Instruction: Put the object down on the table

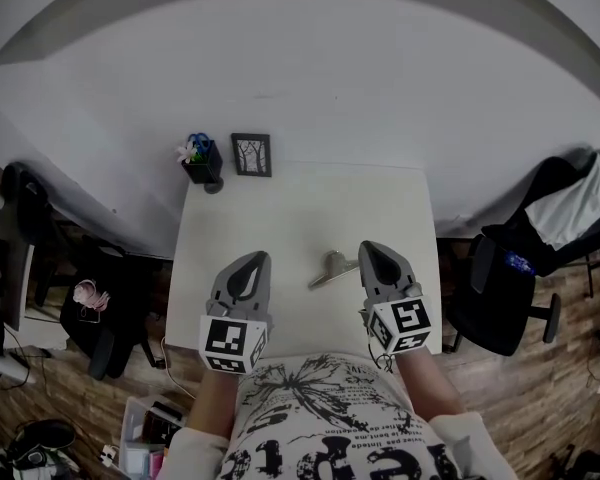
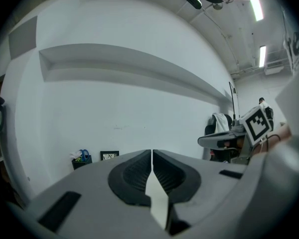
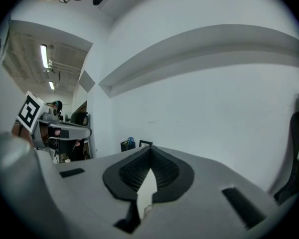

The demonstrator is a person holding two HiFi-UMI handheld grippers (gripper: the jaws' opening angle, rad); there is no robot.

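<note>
We see both tools held low over the near edge of the white counter point(image 1: 300, 208), side by side and well apart. The left tool point(image 1: 259, 256) has its jaws pressed together with nothing between them; in its own view the dark ribbed pads point(image 2: 134, 172) meet at the tip. The right tool point(image 1: 366, 246) is likewise closed and empty, its pads point(image 3: 164, 169) touching at the front.

The grey metal object point(image 1: 332, 268) lies flat on the counter between the two tools. It sits just beside the right tool's tip and clear of the left one, and neither tool holds it.

At the far edge of the counter we find a dark pen holder point(image 1: 202, 161) with blue-handled scissors point(image 1: 199, 141), and near it a small picture frame point(image 1: 251, 154) against the wall. A black chair point(image 1: 500, 288) stands to the right of the counter.
</note>
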